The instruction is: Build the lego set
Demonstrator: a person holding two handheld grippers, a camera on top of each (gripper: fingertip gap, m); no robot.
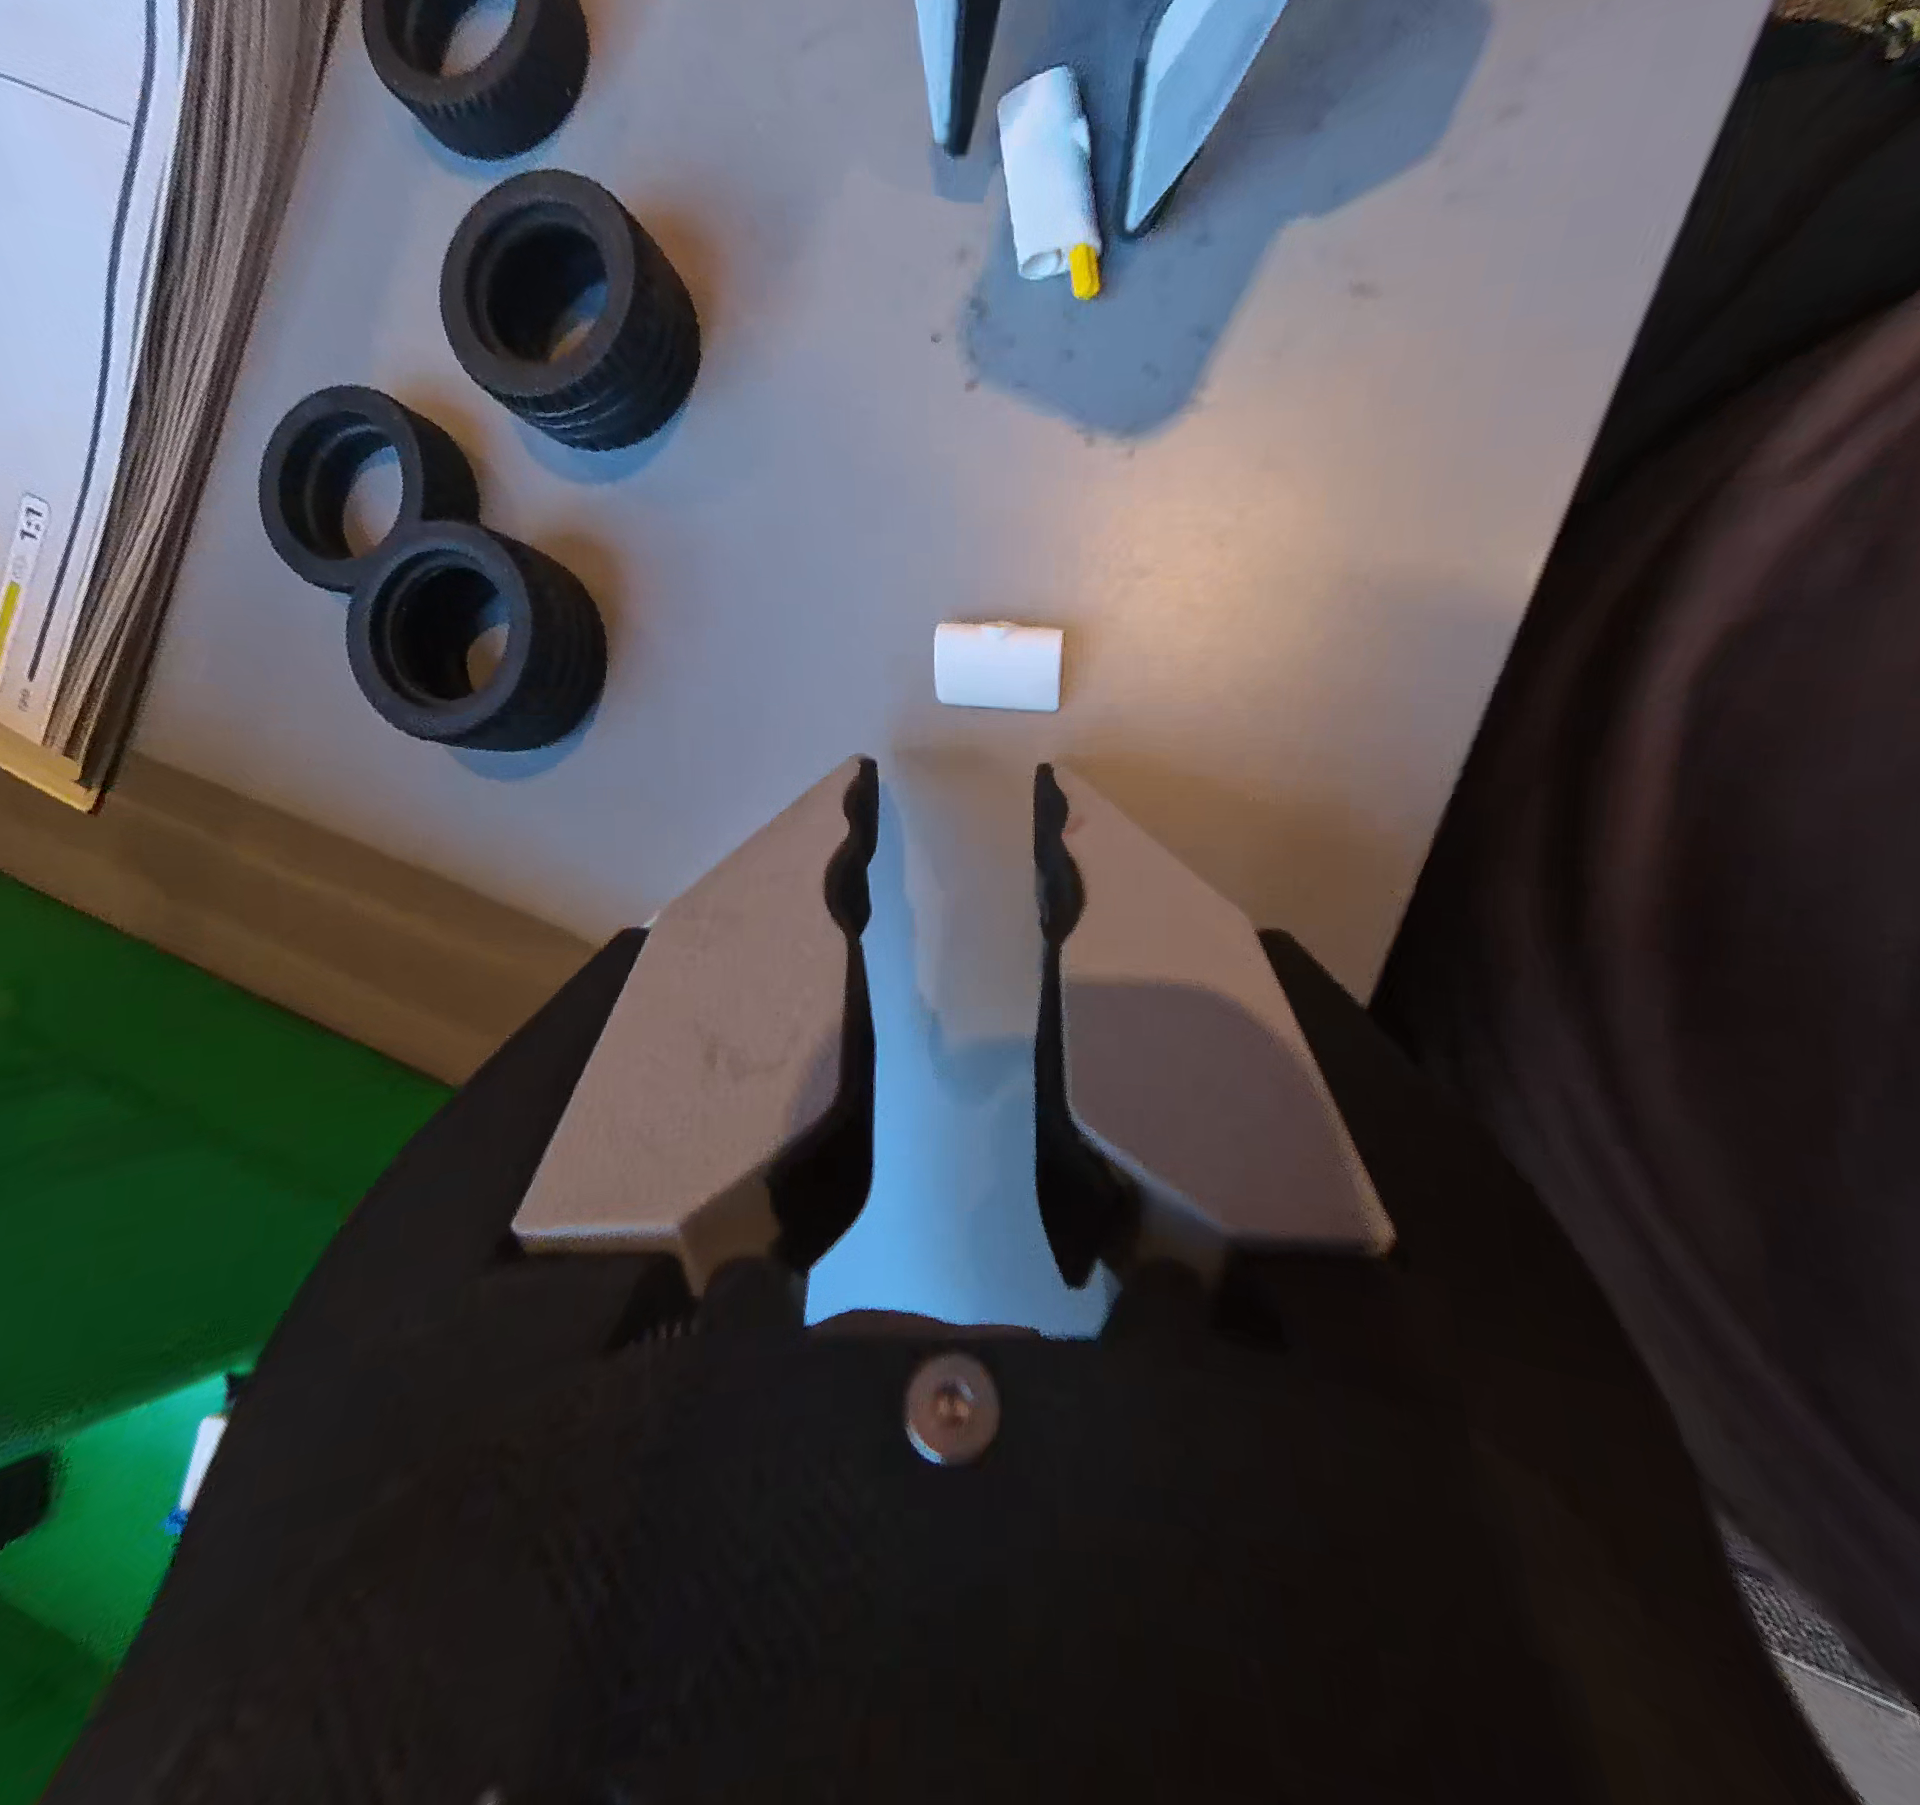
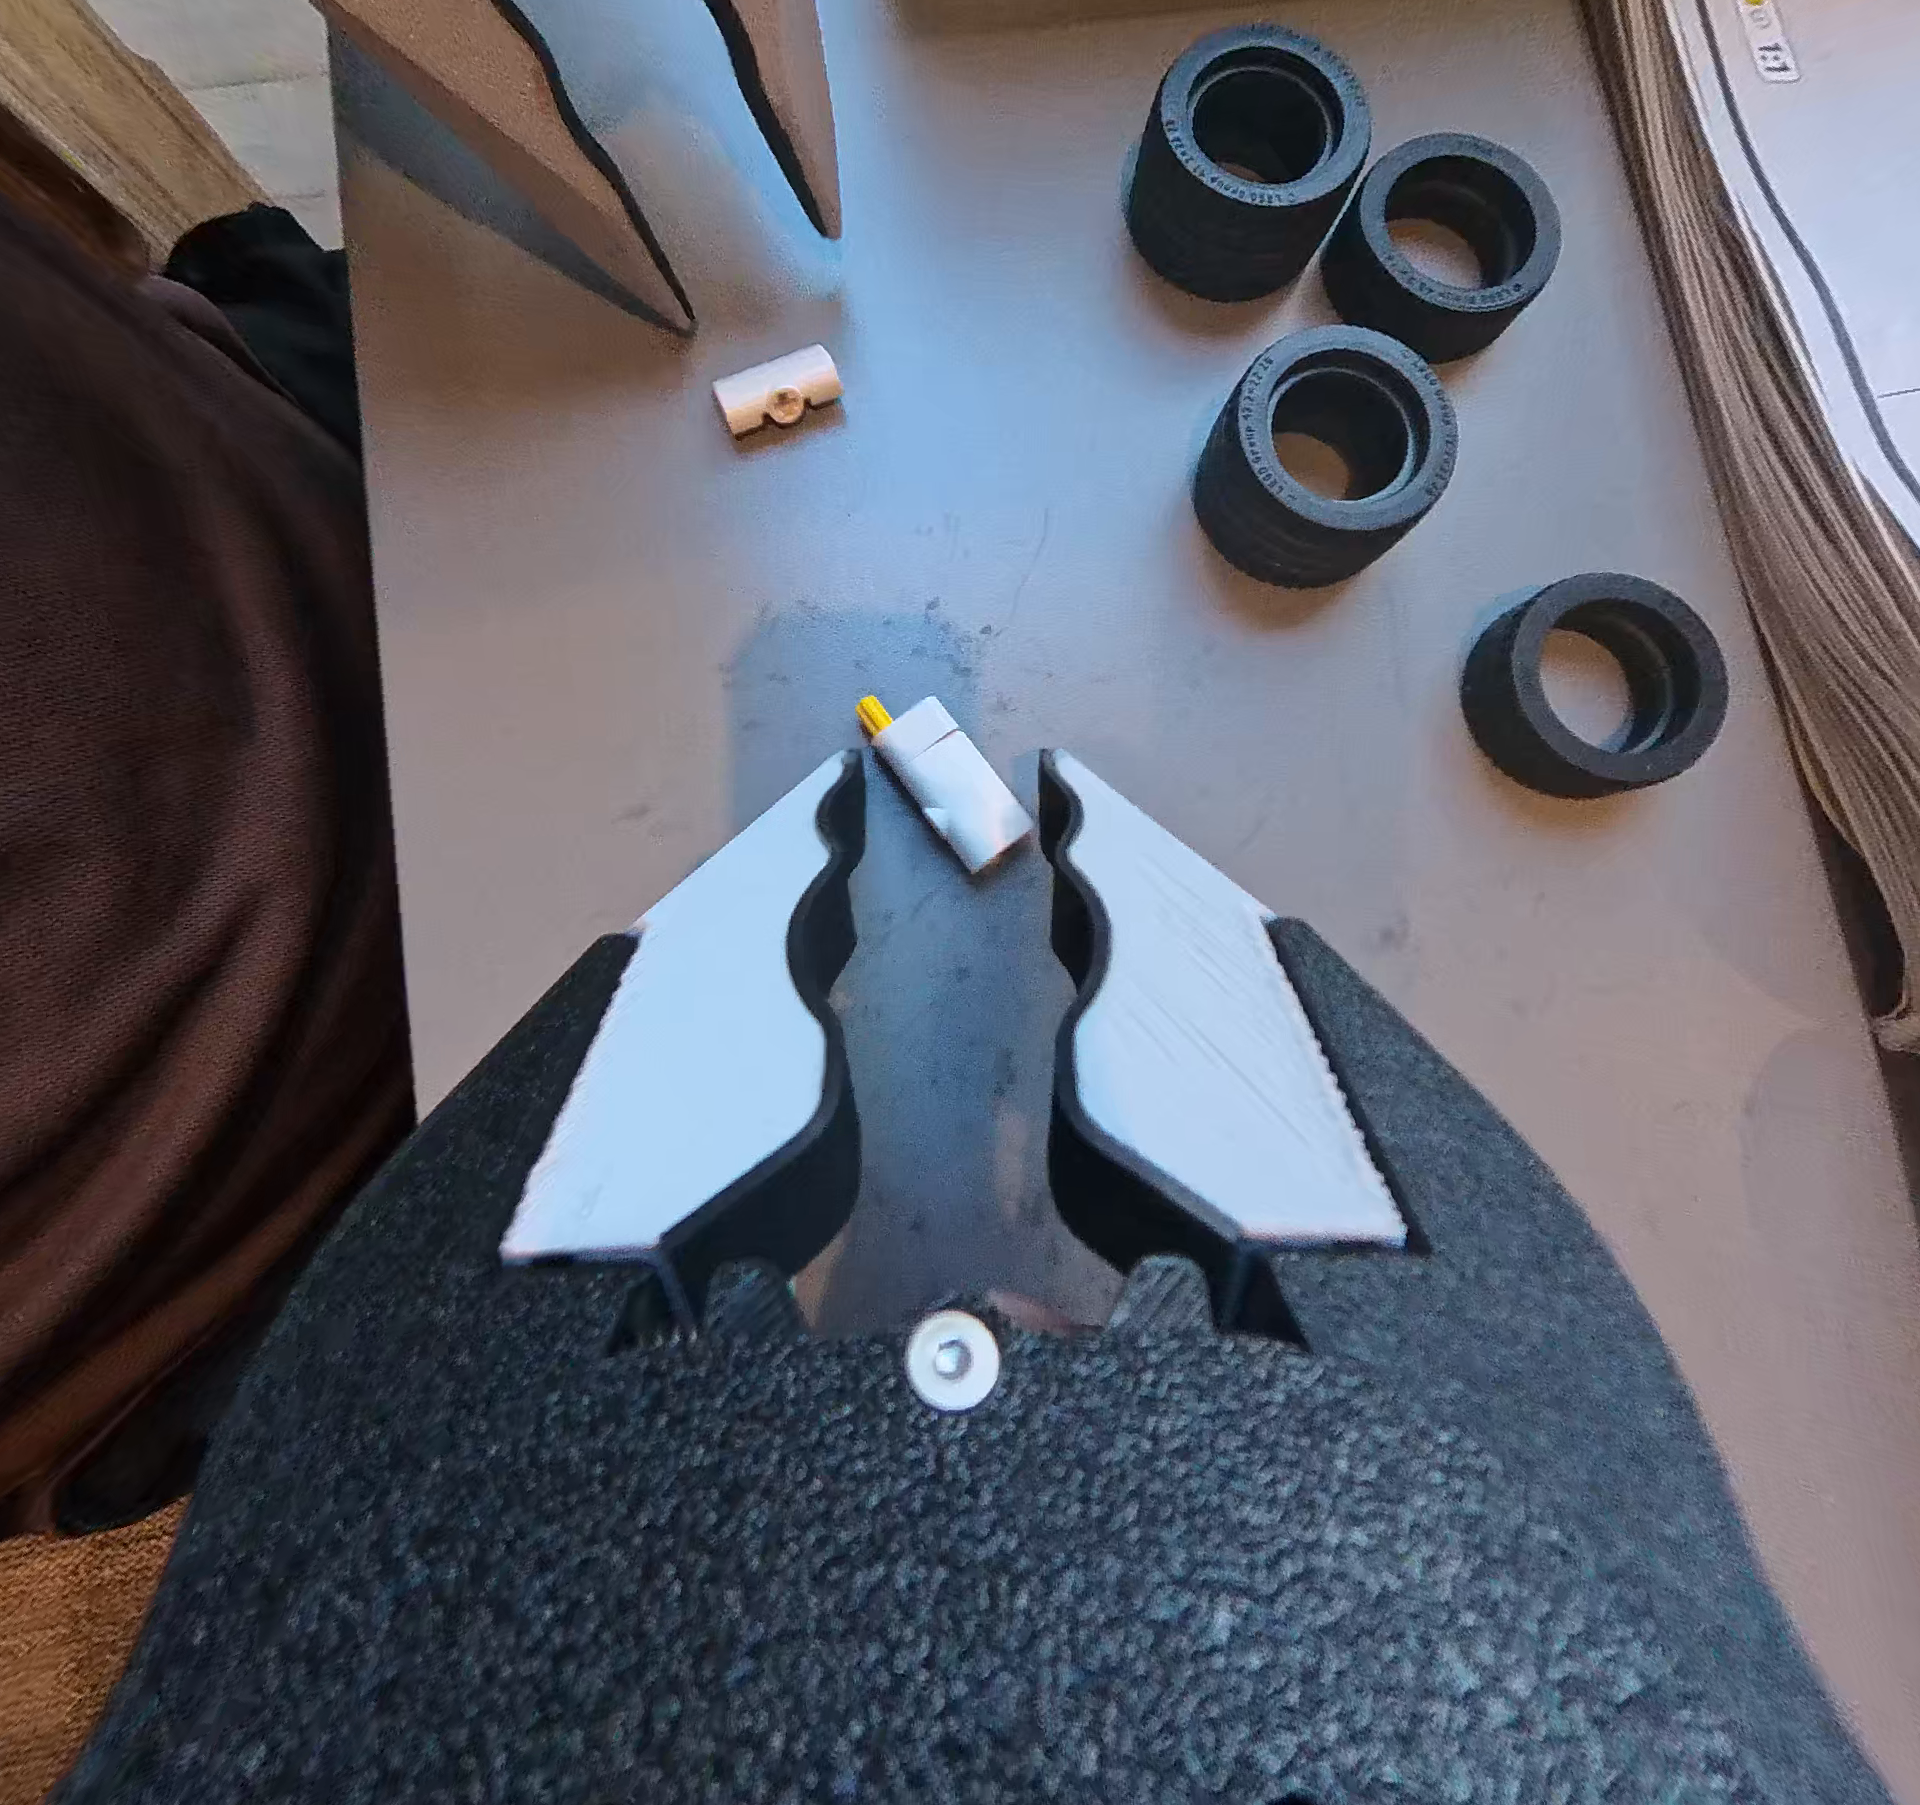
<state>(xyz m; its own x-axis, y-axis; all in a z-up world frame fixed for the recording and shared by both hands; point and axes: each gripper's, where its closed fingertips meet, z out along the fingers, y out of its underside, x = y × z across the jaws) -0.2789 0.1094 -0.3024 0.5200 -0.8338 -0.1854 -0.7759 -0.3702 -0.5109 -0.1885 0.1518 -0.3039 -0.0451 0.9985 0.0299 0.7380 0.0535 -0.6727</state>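
Between the spread right gripper (image 2: 951, 768) fingertips lies the white-and-yellow piece (image 2: 951, 789), ungrasped; left gripper (image 1: 956, 768), also spread, faces the connector (image 1: 997, 666). Next: close on each.

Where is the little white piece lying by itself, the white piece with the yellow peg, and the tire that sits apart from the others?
lone white piece (image 1: 997, 666), left wrist view, middle of its side.
white piece with yellow peg (image 2: 951, 787), right wrist view, white body.
separate tire (image 2: 1593, 683), right wrist view, top rim.

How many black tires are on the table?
4, all loose beside the paper stack: one far, one touching it, one in the middle, one nearest. None look hidden.
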